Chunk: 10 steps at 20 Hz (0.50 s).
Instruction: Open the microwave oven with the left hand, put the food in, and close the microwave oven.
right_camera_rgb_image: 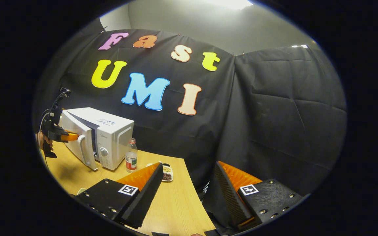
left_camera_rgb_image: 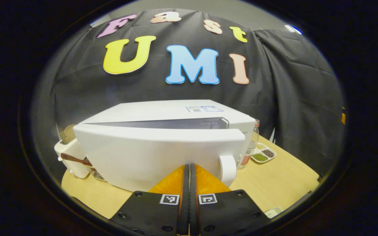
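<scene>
Wooden bench (right_camera_rgb_image: 172, 203) carrying white microwave (right_camera_rgb_image: 100, 137) at left of frame, door (left_camera_rgb_image: 156, 157) standing slightly ajar. Left claw (left_camera_rgb_image: 189, 170) closed, fingertips pressing against door front beside handle (left_camera_rgb_image: 227, 169). Right claw (right_camera_rgb_image: 189, 183) hovering wide open, holding nothing, well apart from microwave. Bottle (right_camera_rgb_image: 131, 160) standing just beside microwave.

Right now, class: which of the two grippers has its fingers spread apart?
The right gripper: a wide gap separates its fingers above the table. The left gripper has its fingers together, against the microwave door.
</scene>
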Available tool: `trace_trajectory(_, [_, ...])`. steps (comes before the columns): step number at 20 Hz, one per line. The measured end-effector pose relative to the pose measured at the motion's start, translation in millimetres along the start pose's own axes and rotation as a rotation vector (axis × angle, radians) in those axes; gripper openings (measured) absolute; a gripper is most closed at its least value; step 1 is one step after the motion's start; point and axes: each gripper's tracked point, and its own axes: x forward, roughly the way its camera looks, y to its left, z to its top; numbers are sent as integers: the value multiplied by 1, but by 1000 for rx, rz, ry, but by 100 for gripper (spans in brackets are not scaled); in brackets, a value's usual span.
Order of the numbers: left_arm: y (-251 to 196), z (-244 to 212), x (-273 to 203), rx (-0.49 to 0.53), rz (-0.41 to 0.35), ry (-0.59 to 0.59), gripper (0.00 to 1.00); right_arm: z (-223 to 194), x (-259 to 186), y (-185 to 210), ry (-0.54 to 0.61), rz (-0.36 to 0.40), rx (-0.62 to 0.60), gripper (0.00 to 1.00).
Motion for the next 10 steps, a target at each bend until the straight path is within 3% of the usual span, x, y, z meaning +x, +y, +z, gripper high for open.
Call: trace_trajectory(10, [-5, 8, 41, -67, 16, -12, 7, -5, -2, -13, 8, -19, -5, 96])
